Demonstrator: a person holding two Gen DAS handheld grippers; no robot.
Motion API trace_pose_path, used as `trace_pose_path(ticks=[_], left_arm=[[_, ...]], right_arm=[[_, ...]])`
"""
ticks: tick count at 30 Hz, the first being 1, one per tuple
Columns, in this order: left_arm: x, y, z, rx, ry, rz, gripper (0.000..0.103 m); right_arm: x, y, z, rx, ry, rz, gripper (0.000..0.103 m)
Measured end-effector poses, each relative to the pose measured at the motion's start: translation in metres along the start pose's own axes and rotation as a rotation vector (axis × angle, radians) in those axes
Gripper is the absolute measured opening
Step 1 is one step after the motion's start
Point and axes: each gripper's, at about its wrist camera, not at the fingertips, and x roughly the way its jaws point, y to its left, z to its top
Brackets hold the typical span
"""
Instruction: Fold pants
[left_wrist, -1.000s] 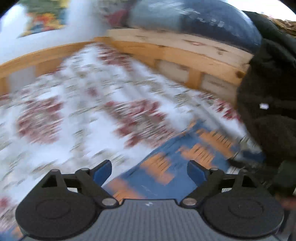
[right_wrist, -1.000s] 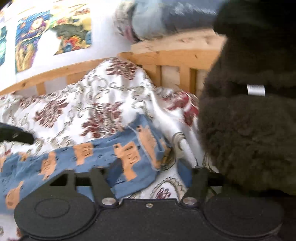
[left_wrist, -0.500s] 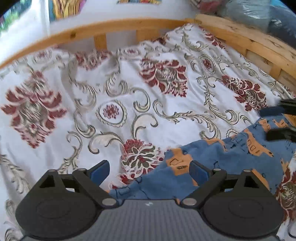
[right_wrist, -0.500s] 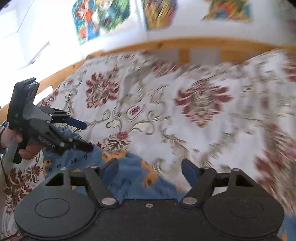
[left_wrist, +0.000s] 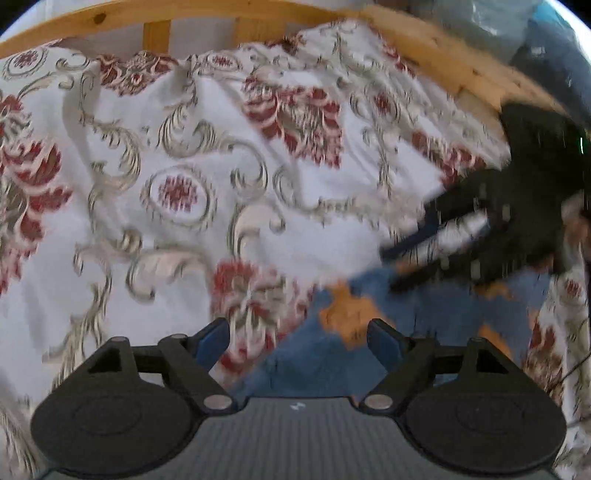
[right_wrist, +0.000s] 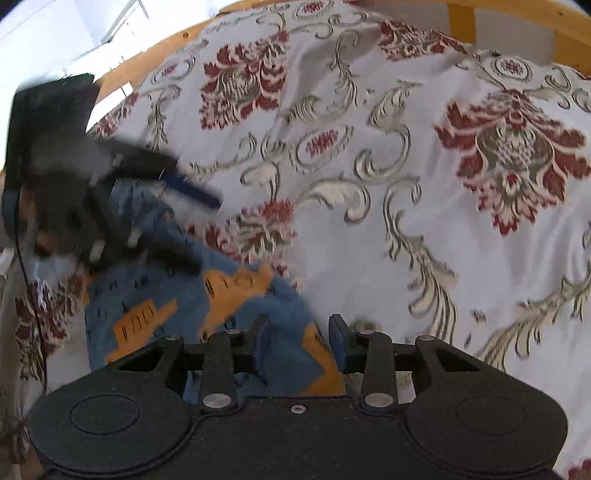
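Wooden-framed bed (left_wrist: 436, 62), white floral bedspread (left_wrist: 207, 155). Pants (right_wrist: 155, 291): blue, orange print, lying rumpled on the bedspread. Left tongs (left_wrist: 297, 341): spread wide, just narrowing, above the fabric's edge, gripping nothing. Right tongs (right_wrist: 299, 341): half-closed, just closing, straddling the pants' edge, grip not discernible.

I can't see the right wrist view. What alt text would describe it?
The right hand-held gripper, jaws partly closed, hangs over blue pants with orange patches on a white and red floral bedspread. The left hand-held gripper reaches in, blurred, from the left.
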Motion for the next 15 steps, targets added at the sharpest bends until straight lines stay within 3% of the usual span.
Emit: trace_pose_path(ticks=[3, 8, 13, 15], left_arm=[[0.017, 0.004, 0.020, -0.012, 0.035, -0.022, 0.073], [0.048, 0.006, 0.031, -0.018, 0.146, -0.090, 0.030], [0.055, -0.001, 0.030, 0.000, 0.143, -0.113, 0.008], [0.050, -0.006, 0.029, 0.016, 0.118, -0.084, 0.006]], right_arm=[[-0.002, 0.003, -0.010, -0.028, -0.002, -0.015, 0.037], [-0.007, 0.012, -0.019, -0.093, -0.028, -0.069, 0.023], [-0.010, 0.036, -0.029, -0.240, -0.086, -0.163, 0.009], [-0.014, 0.047, -0.034, -0.300, -0.105, -0.170, 0.007]])
